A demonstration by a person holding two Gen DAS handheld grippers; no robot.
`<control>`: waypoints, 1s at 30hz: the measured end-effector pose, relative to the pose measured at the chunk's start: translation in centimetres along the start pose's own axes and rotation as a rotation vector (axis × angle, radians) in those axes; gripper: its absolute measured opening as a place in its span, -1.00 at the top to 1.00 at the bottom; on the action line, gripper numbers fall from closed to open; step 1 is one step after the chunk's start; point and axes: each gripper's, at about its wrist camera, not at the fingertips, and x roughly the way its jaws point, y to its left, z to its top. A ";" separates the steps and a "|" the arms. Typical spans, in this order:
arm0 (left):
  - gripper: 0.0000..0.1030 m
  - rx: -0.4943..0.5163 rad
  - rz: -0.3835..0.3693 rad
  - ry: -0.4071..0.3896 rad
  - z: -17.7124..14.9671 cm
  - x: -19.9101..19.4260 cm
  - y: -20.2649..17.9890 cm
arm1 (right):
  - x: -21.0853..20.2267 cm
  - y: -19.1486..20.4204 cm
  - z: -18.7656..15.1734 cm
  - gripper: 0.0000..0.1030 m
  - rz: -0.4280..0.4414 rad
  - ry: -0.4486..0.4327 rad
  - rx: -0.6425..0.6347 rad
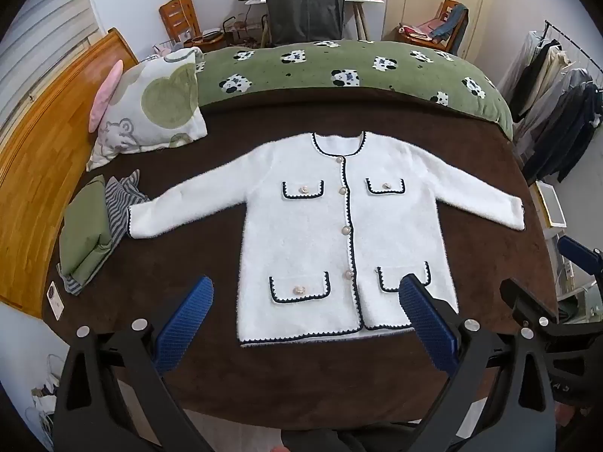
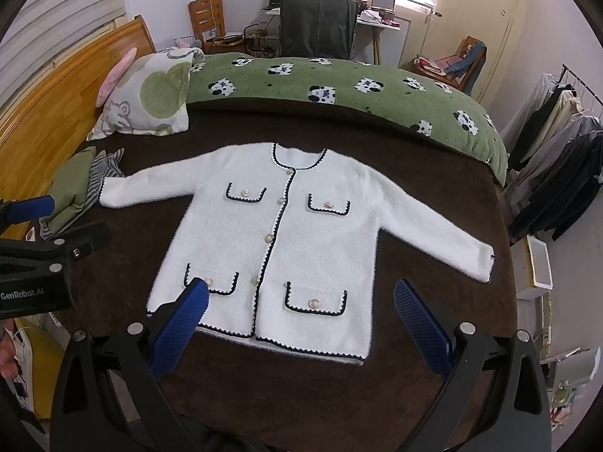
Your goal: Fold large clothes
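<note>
- I read this as the very start: the white cardigan (image 1: pixel 320 233) lies flat and buttoned on the brown bed cover (image 1: pixel 309 376), both sleeves spread out, nothing folded yet.
- My left gripper (image 1: pixel 307 322) hovers above the near hem, fingers spread wide and holding nothing; the hem sits just ahead of and between its fingertips.
- My right gripper (image 2: pixel 301 324) is likewise spread and empty, with the hem's middle just ahead of it and the right sleeve (image 2: pixel 444 241) stretching off to its far right.
- Next, I judge, each gripper should go out to a sleeve cuff or shoulder and bring the sleeve in over the body; the fuzzy knit calls for a deep pinch.
- Edges: the left sleeve cuff (image 1: pixel 139 222) touches or overlaps the pile of folded clothes (image 1: pixel 94 229) left of my left gripper, so I would lift there carefully.
- Room: bare cover lies nearer me than the hem, and beyond the collar up to the green blanket (image 1: pixel 339 71); the pillow (image 1: pixel 154 109) stands well apart.
</note>
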 end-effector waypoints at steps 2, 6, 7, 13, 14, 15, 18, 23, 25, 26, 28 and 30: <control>-0.88 0.000 -0.003 -0.010 0.0 -0.1 0.0 | 0.0 0.0 0.0 -0.89 0.000 -0.002 0.001; -0.88 0.005 0.005 -0.010 0.0 -0.1 0.0 | -0.1 -0.1 0.0 -0.89 -0.001 -0.002 0.002; -0.88 0.005 0.006 -0.010 0.0 -0.1 0.0 | -0.1 0.0 0.0 -0.89 0.000 -0.002 0.002; -0.88 0.008 0.011 -0.009 0.0 -0.1 0.0 | 0.1 -0.2 0.0 -0.89 0.006 0.003 0.000; -0.88 0.008 0.010 -0.009 0.0 -0.1 0.0 | 0.2 -0.2 0.0 -0.89 0.006 0.005 -0.001; -0.88 0.008 0.008 -0.009 0.0 -0.1 0.0 | 0.1 0.0 0.0 -0.89 0.005 0.004 -0.001; -0.88 0.010 0.009 -0.011 0.1 -0.2 0.0 | -0.1 0.1 0.0 -0.89 0.004 0.004 -0.002; -0.88 0.012 0.012 -0.011 0.6 -0.9 0.4 | -0.1 0.4 -0.2 -0.89 0.003 0.003 -0.002; -0.88 0.013 0.014 -0.011 0.8 -0.9 0.5 | 0.1 0.1 0.0 -0.89 0.005 0.004 -0.002; -0.88 0.012 0.014 -0.011 0.9 -1.0 0.7 | 0.1 0.1 0.0 -0.89 0.003 0.004 -0.002; -0.88 0.013 0.014 -0.012 0.8 -0.9 0.5 | 0.1 0.1 0.0 -0.89 0.005 0.005 -0.003; -0.88 0.013 0.013 -0.013 0.9 -1.0 0.6 | 0.1 0.1 0.0 -0.89 0.003 0.005 -0.002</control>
